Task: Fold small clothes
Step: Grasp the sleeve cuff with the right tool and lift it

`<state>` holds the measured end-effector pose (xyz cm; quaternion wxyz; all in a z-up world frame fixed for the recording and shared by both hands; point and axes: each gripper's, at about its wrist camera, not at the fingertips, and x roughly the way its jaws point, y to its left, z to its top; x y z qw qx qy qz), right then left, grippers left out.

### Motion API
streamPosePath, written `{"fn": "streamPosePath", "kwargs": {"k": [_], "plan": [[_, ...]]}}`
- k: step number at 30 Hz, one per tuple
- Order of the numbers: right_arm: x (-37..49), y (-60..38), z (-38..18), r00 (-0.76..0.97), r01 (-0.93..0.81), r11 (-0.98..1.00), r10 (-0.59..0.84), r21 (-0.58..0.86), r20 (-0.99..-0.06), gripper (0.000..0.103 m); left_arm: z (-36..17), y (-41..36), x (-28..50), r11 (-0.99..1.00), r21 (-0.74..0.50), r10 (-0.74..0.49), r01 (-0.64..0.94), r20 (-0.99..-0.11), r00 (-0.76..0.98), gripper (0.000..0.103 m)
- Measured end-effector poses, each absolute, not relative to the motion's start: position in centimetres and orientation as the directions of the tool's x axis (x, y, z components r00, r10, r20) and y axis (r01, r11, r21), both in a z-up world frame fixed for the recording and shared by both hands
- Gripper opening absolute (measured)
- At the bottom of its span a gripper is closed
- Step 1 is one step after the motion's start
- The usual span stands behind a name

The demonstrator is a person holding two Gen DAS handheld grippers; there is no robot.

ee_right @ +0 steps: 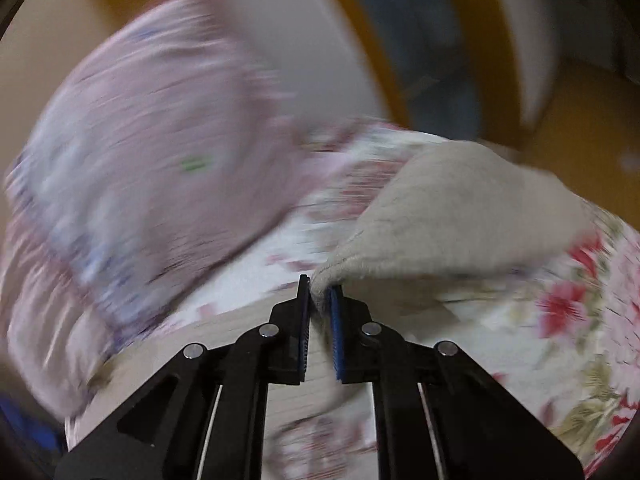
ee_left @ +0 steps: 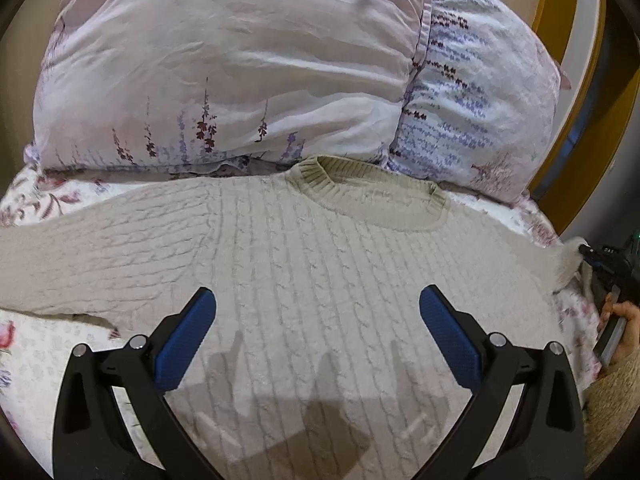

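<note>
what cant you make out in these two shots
- Left wrist view: the sweater's hem, hidden below the frame behind the open left tool.
- Left wrist view: the right tool, tiny at the edge.
- Right wrist view: the pillow print, smeared by motion blur.
- Right wrist view: which sweater part the right tool pinches.

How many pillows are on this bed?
2. The pale pink flowered pillow lies behind the cream sweater; the lavender-print pillow sits beside it, to its right, partly tucked under it. Others may lie out of view.
</note>
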<state>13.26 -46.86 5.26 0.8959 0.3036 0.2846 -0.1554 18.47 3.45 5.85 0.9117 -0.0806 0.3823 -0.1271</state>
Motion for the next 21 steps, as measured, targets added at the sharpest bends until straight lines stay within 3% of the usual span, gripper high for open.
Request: {"fn": "streamPosePath", "kwargs": {"k": [6,10,13,14,17,21], "plan": [[15.7,-35.6,5.2,0.782,0.09,0.875,0.233,0.475,-0.578,0.01,5.6,3.4,18.8,0.925,-0.334,-0.367,0.182,-0.656,0.66,0.101],[17.6,-30.6,0.8,0.63,0.06,0.878,0.336,0.475,-0.7,0.01,5.3,3.2,18.7,0.905,-0.375,-0.407,0.198,-0.633,0.658,0.101],[17.6,-30.3,0.0,0.602,0.099,0.858,0.351,0.504,-0.717,0.011,5.1,3.4,18.8,0.896,-0.397,-0.426,0.2,-0.636,0.643,0.101],[17.3,-30.8,0.2,0.61,0.119,0.831,0.371,0.543,-0.701,0.015,5.1,3.4,18.8,0.892,-0.405,-0.433,0.201,-0.636,0.639,0.101],[16.2,-33.2,0.9,0.65,0.207,0.757,0.366,0.619,-0.666,0.052,5.0,3.6,19.1,0.879,-0.433,-0.455,0.201,-0.633,0.626,0.101],[14.2,-37.7,0.9,0.719,0.339,0.661,0.277,0.669,-0.638,0.053,4.7,4.1,19.5,0.853,-0.486,-0.492,0.191,-0.625,0.606,0.101]]}}
